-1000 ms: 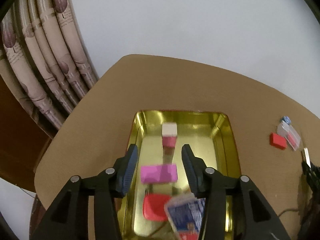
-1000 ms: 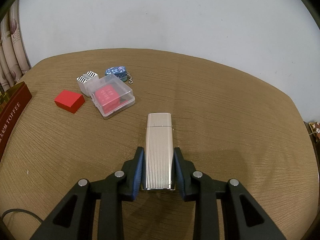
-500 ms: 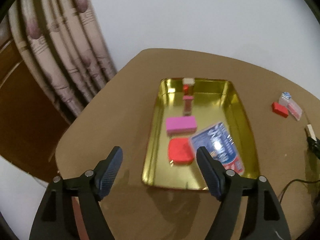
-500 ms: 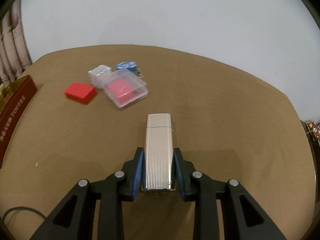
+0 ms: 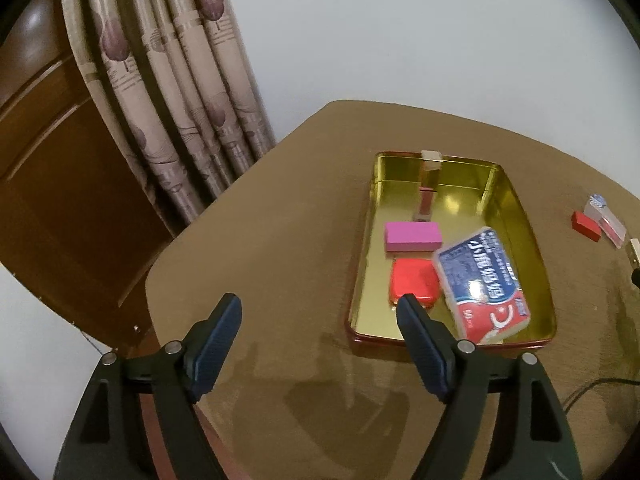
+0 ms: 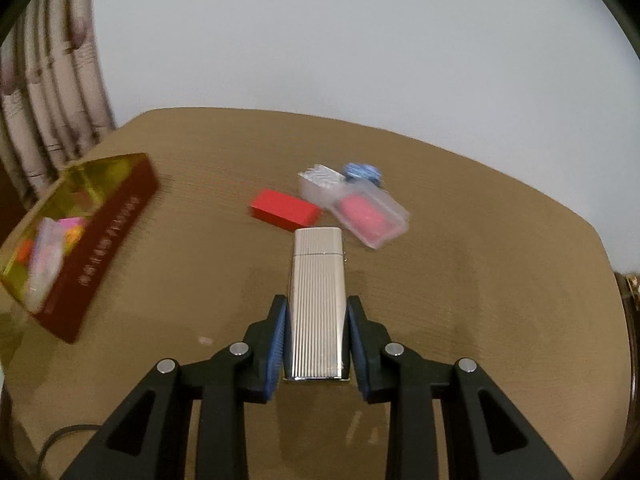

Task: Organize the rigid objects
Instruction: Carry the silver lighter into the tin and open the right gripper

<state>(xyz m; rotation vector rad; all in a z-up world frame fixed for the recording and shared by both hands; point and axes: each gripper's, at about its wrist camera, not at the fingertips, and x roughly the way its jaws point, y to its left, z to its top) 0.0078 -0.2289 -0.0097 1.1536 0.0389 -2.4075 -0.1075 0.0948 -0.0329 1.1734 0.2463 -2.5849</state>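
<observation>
Brown worktop: your right gripper has its jaws pinching the ribbed silver case, with the tin blurred at left. Your left gripper, jaws spread, shows the tin's contents clearly: pink block, blue packet.

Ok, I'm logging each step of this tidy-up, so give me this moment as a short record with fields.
left gripper: open, empty, above the table short of the tin
right gripper: shut on the silver ribbed case
gold tin: holds pink block, red flat case, blue-and-red packet and a small upright bottle
outside the tin, on the table: red box, clear plastic box, striped box, blue pouch
image note: right wrist view blurred by motion
</observation>
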